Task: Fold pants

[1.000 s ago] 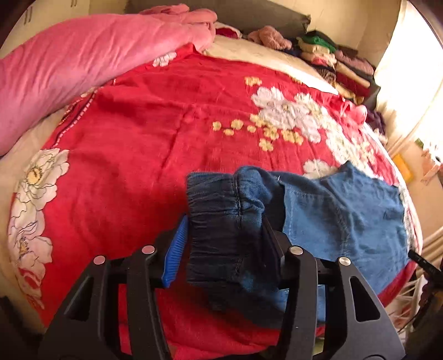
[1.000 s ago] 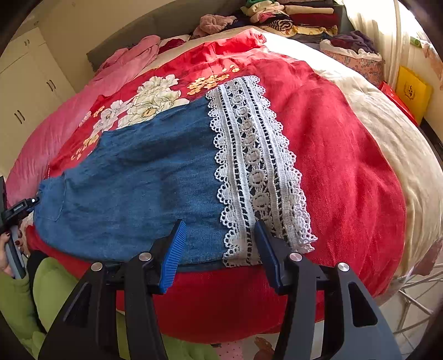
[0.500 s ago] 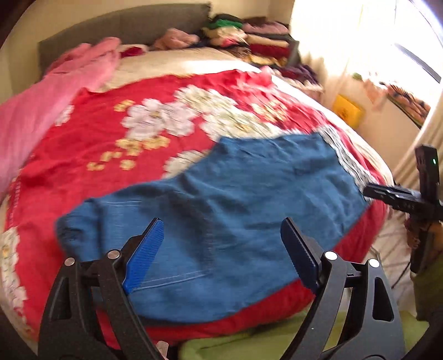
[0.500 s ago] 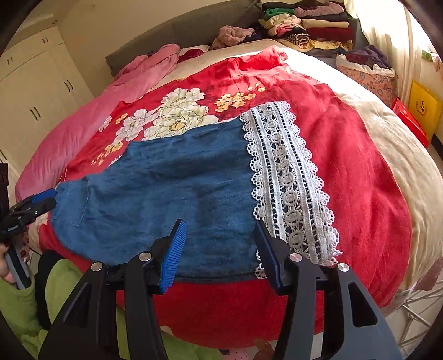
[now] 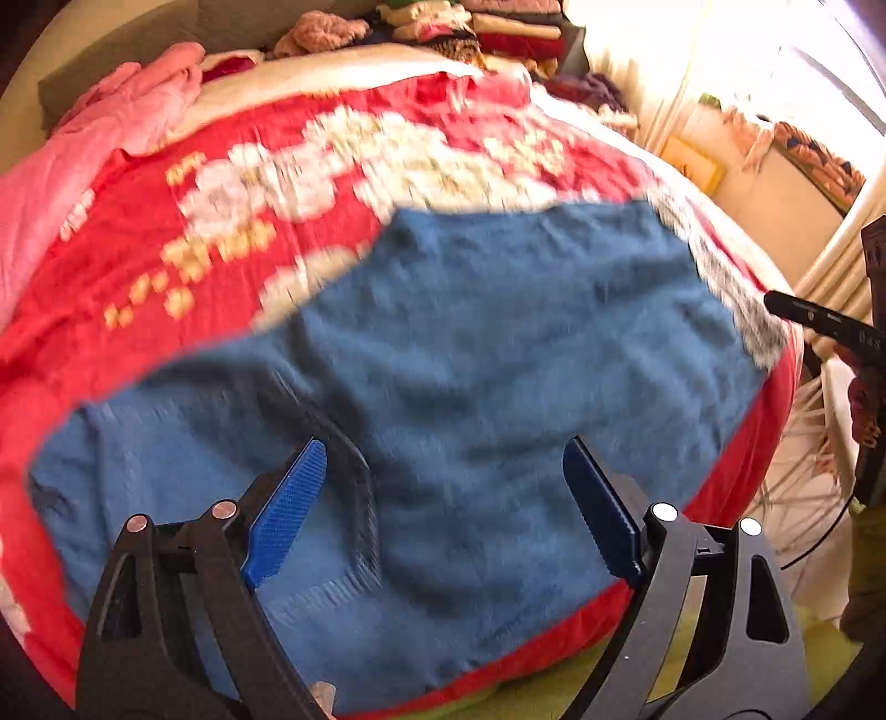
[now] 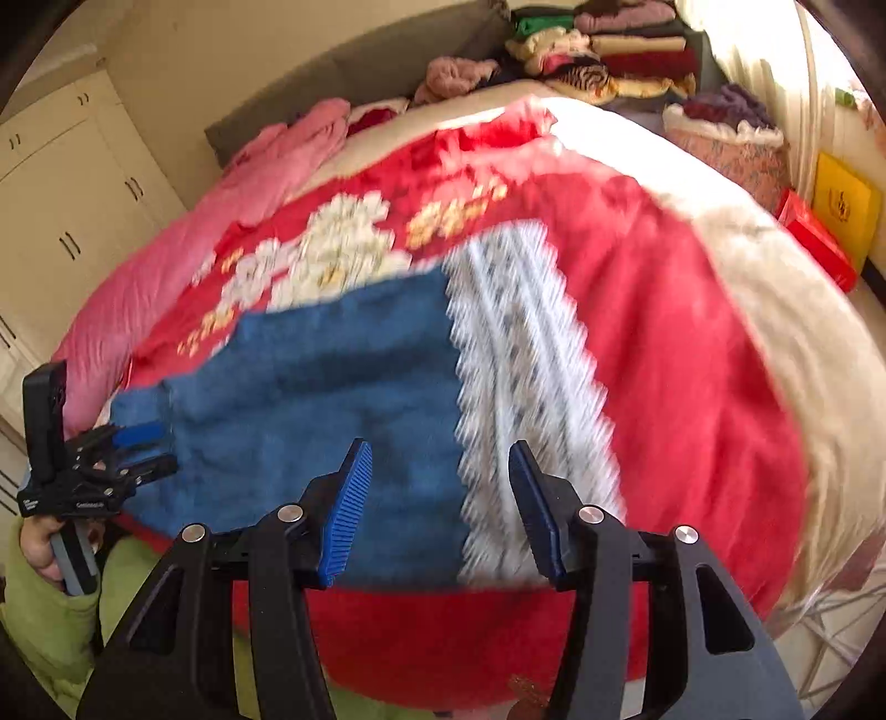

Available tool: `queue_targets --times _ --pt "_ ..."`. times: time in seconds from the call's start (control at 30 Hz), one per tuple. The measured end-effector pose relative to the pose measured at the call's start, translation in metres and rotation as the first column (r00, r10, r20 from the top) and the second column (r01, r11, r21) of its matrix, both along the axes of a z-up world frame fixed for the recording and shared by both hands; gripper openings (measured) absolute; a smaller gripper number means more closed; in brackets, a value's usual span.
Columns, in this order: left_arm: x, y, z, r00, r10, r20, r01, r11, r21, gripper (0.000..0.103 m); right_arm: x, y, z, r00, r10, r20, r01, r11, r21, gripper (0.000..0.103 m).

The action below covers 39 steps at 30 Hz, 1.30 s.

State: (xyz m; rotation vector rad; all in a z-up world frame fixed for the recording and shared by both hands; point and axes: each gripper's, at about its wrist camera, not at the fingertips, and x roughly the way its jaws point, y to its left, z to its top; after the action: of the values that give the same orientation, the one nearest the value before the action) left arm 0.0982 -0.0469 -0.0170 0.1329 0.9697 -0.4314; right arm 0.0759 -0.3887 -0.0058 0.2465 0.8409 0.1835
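Blue denim pants (image 5: 470, 376) with a white lace hem (image 6: 526, 376) lie spread flat on the red flowered bedspread (image 5: 166, 232), near the bed's front edge. My left gripper (image 5: 437, 515) is open and empty, hovering above the waist end of the pants; it also shows in the right wrist view (image 6: 141, 446). My right gripper (image 6: 440, 509) is open and empty above the line where denim (image 6: 332, 399) meets lace. Both views are motion-blurred.
A pink quilt (image 6: 183, 266) lies along the bed's left side. Stacks of folded clothes (image 6: 609, 50) sit at the headboard. White wardrobes (image 6: 61, 210) stand at the left. A yellow box (image 6: 844, 202) and a red box (image 6: 814, 243) are on the floor at the right.
My left gripper let go of the dark waistband it held a second ago and opened. The pants now lie flat. Both grippers drew back and swung a little.
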Motion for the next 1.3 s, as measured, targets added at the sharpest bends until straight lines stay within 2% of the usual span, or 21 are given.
queue_targets --times 0.13,0.27,0.47,0.57,0.6,0.7,0.77,0.8,0.83,0.87,1.0,1.1,1.23,1.3 --pt "0.026 -0.005 0.020 0.999 0.026 0.044 -0.025 1.000 -0.012 0.081 0.043 -0.019 0.017 0.999 -0.027 0.038 0.028 1.000 -0.015 0.050" --pt "0.058 -0.015 0.028 0.997 0.037 0.066 -0.036 0.999 -0.017 0.081 0.091 -0.034 0.012 0.999 -0.033 0.006 0.033 0.999 0.011 0.050" --pt "0.103 -0.019 0.009 0.998 0.069 0.000 -0.069 0.996 -0.048 0.080 0.145 -0.035 -0.018 0.997 0.011 -0.079 -0.009 1.000 0.018 0.050" --pt "0.123 -0.015 -0.008 0.994 0.099 -0.048 -0.103 0.991 -0.086 0.080 0.158 -0.026 -0.036 0.992 0.047 -0.120 -0.047 0.999 -0.003 0.050" --pt "0.126 -0.014 -0.013 0.993 0.101 -0.059 -0.106 0.990 -0.093 0.080 0.161 -0.024 -0.044 0.989 0.060 -0.136 -0.062 0.998 -0.008 0.049" --pt "0.135 -0.015 -0.028 0.992 0.094 -0.083 -0.102 0.990 -0.099 0.080 0.157 -0.017 -0.052 0.989 0.083 -0.119 -0.085 0.996 -0.011 0.035" --pt "0.135 -0.018 -0.033 0.993 0.083 -0.090 -0.093 0.990 -0.110 0.068 0.150 -0.016 -0.046 0.990 0.110 -0.087 -0.109 0.994 0.012 0.021" --pt "0.133 -0.022 -0.034 0.994 0.068 -0.088 -0.078 0.991 -0.113 0.046 0.145 -0.015 -0.043 0.991 0.116 -0.060 -0.116 0.993 0.006 0.019" --pt "0.129 -0.026 -0.032 0.995 0.045 -0.088 -0.056 0.990 -0.130 0.018 0.141 -0.014 -0.038 0.992 0.121 -0.038 -0.121 0.993 0.005 0.017" --pt "0.126 -0.030 -0.030 0.995 0.020 -0.094 -0.035 0.988 -0.150 0.004 0.137 -0.015 -0.032 0.992 0.123 -0.018 -0.123 0.992 0.005 0.017" --pt "0.112 -0.044 -0.006 0.999 0.007 0.040 -0.005 0.998 -0.062 0.004 0.128 -0.013 -0.006 0.991 0.116 0.065 -0.113 0.992 -0.059 0.016" --pt "0.116 -0.052 -0.003 0.997 0.007 0.074 -0.007 1.000 -0.005 0.004 0.134 -0.010 0.002 0.989 0.116 0.095 -0.104 0.987 -0.121 0.016" --pt "0.127 -0.054 -0.025 0.999 0.020 0.033 -0.021 1.000 0.013 0.007 0.153 0.001 -0.037 0.996 0.092 -0.019 -0.094 0.965 -0.245 0.017" --pt "0.127 -0.051 -0.034 0.999 0.021 0.026 -0.022 1.000 0.014 0.010 0.154 0.001 -0.051 0.997 0.076 -0.030 -0.081 0.966 -0.245 0.022"
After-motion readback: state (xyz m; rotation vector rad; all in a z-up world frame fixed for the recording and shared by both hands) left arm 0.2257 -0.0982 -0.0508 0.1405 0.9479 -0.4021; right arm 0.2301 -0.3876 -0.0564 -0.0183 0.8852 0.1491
